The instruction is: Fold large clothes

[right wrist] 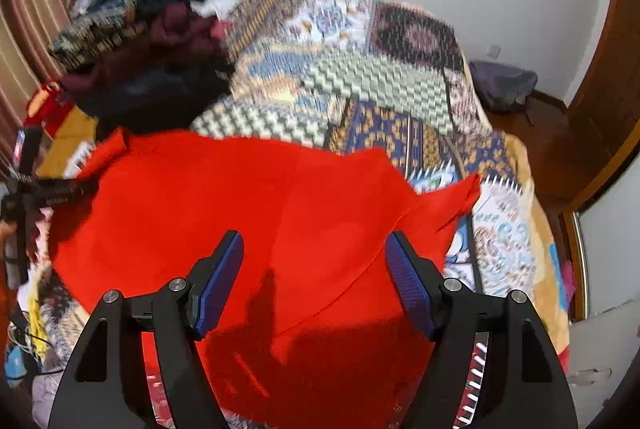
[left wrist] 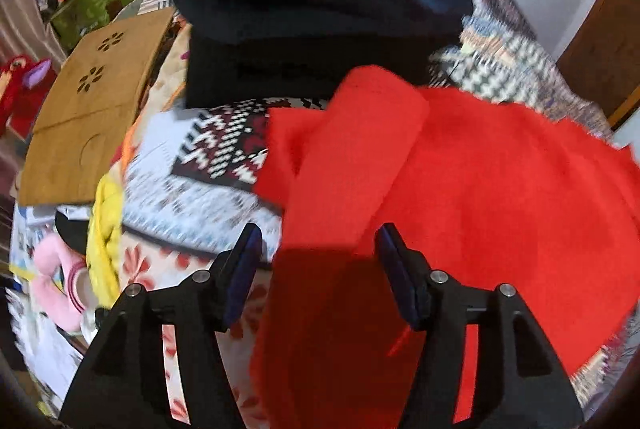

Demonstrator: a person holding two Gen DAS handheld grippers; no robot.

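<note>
Patchwork bedspread (right wrist: 360, 77) under rumpled red garment (right wrist: 240, 197) (soft, matte, creased).

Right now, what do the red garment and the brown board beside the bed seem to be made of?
Red garment: soft matte cloth, maybe fleece or knit; it drapes and creases without shine. Brown board: probably bamboo or wood, smooth finish, with cut-out flower holes.

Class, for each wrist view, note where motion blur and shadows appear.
Left wrist view: patterned bedspread and dark clothes smeared; shadow on the red cloth between the open jaws. Right wrist view: bedspread blurred; gripper shadow on red cloth.
</note>
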